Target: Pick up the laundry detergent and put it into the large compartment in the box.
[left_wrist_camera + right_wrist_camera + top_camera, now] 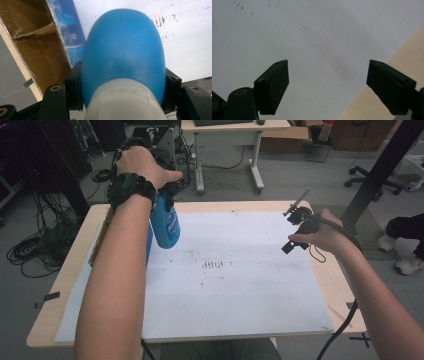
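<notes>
- Blue bottle (165, 226) hangs above the left part of the desk (65, 280), clear of the surface, its rounded bottom pointing down and slightly toward the white sheet (235, 285).
- Label on the bottle: a paler patch with white print on the side, too small and blurred in the high view to read.
- Bottle body is smooth, matte, mid-blue plastic with a faint moulding seam running over the domed end (123, 52); a white collar or cap sits at the other end, between the jaws.
- Left hand-held gripper (123, 100) pinches the bottle near its white collar, one black jaw tight against each side.
- Left hand (142, 167) wears a black wristwatch (131, 187).
- Open cardboard box (32, 45) lies just beside the bottle at the desk's left edge; its outer face is blue with white print, not legible.
- Right hand-held gripper (328, 82) hovers over the right edge of the white sheet, jaws spread wide with nothing between them.
- Right hand (322, 236) sits well apart from the bottle.
- White sheet carries scattered dark specks and a short row of small marks (212, 265) near its middle; no readable writing.
</notes>
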